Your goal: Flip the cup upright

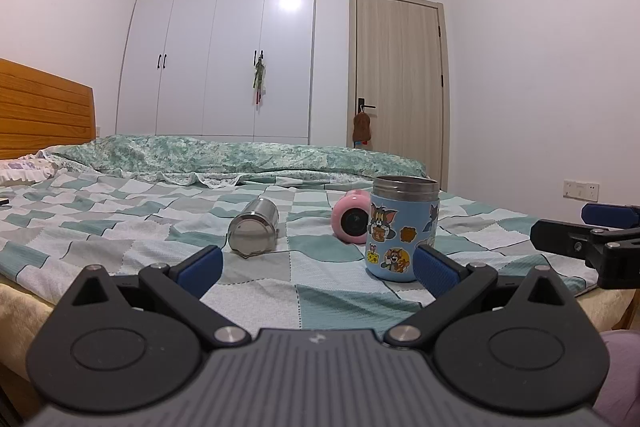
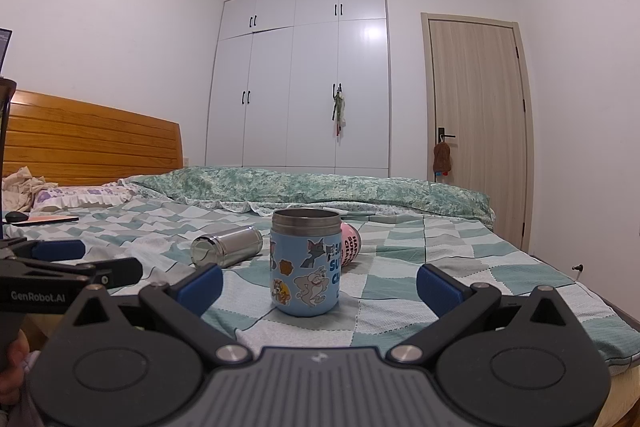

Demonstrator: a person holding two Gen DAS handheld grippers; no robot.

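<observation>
A light blue cup (image 1: 402,233) with cartoon stickers and a steel rim stands upright on the checked bedspread; it also shows in the right wrist view (image 2: 306,265). A steel cup (image 1: 254,231) lies on its side to its left, seen too in the right wrist view (image 2: 226,247). A pink cup (image 1: 352,219) lies on its side behind the blue one, partly hidden in the right wrist view (image 2: 350,241). My left gripper (image 1: 318,267) is open and empty, short of the cups. My right gripper (image 2: 320,287) is open and empty, just in front of the blue cup.
The bed's near edge (image 2: 600,359) runs under both grippers. A folded green quilt (image 1: 240,157) lies across the back. A wooden headboard (image 2: 92,139), pillow and small items sit at the left. A wardrobe (image 1: 224,47) and door (image 1: 400,75) stand behind.
</observation>
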